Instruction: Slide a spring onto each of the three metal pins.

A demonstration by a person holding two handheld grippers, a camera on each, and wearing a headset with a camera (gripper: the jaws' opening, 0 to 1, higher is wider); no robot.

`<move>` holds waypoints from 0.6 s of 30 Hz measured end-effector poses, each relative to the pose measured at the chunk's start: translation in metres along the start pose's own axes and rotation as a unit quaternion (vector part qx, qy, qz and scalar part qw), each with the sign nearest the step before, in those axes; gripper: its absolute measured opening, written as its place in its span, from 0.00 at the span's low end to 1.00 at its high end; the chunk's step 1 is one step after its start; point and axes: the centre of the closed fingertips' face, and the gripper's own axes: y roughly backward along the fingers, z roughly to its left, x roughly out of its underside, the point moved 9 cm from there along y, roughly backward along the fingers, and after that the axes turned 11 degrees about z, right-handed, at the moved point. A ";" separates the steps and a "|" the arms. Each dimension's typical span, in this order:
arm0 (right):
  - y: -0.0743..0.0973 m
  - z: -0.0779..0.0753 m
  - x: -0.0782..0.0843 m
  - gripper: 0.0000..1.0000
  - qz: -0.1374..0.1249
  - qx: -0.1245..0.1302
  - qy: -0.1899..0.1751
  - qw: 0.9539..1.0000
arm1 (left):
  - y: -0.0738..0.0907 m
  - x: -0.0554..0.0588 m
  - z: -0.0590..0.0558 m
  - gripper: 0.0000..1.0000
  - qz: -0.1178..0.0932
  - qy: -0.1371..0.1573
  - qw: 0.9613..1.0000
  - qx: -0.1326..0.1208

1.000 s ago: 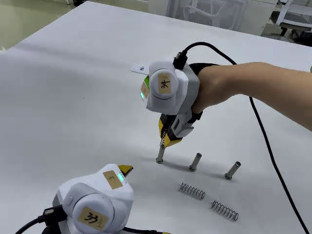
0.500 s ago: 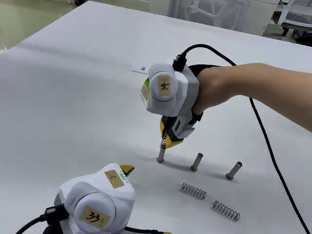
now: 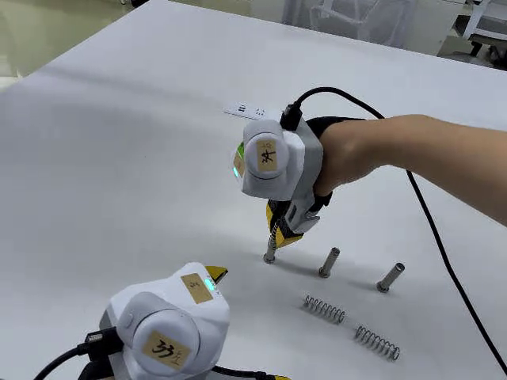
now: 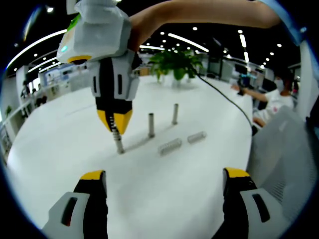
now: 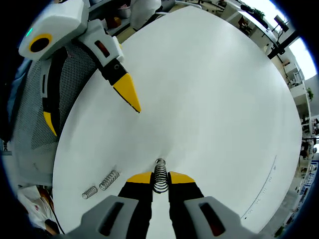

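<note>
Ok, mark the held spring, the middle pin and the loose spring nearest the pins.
held spring (image 5: 160,177), right gripper view, coils between the jaws
middle pin (image 3: 329,262), head view, mid-shaft
loose spring nearest the pins (image 3: 323,309), head view, middle coils

Table (image 3: 119,142) lies bare beyond the pins (image 3: 329,262); loose springs (image 3: 323,309) clutter the near side.

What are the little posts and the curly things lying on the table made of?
The pins look like metal: grey, smooth, with a dull shine. The loose springs look like thin metal wire, silvery and coiled; which metal, I cannot tell.
</note>
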 end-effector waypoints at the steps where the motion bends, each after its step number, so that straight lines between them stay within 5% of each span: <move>1: -0.001 -0.001 0.000 0.13 0.000 -0.002 -0.001 1.000 | 0.000 0.000 0.000 0.98 0.000 0.001 1.000 0.001; 18: -0.024 0.001 -0.005 0.13 0.015 -0.006 -0.001 1.000 | -0.001 0.001 0.000 0.97 0.001 0.002 1.000 0.004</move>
